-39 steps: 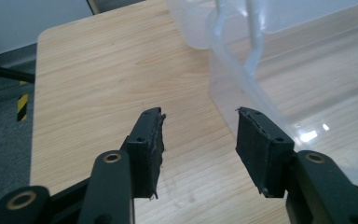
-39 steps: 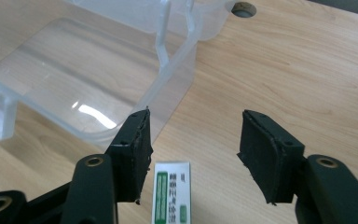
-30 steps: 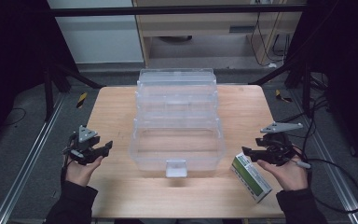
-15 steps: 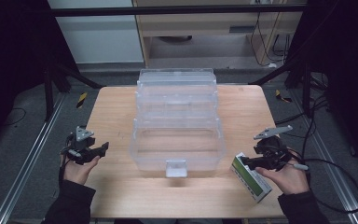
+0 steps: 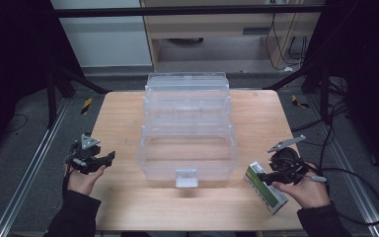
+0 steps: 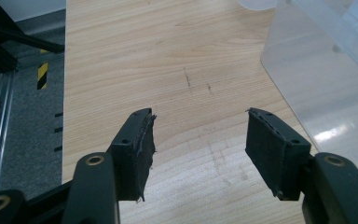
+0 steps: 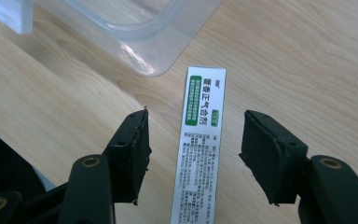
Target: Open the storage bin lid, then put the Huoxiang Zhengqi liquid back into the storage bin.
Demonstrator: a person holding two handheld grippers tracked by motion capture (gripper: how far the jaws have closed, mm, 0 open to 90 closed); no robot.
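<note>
Right tool (image 7: 193,154) straddles our green-and-white box (image 7: 200,144), which lies flat on the desk (image 7: 307,56) beside the clear bin (image 5: 187,143); its jaws have been closing, not yet pinching. Left tool (image 6: 198,149) waits released, nothing between.

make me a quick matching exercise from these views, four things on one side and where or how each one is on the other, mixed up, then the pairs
Things:
1. clear plastic bin
2. green and white box
3. left tongs
4. right tongs

Places or states:
A. open over bare wood
B. mid-table, lid tipped back
C. open, straddling the box without touching
D. lying flat near the table's near right corner

Pairs: 1-B, 2-D, 3-A, 4-C
</note>
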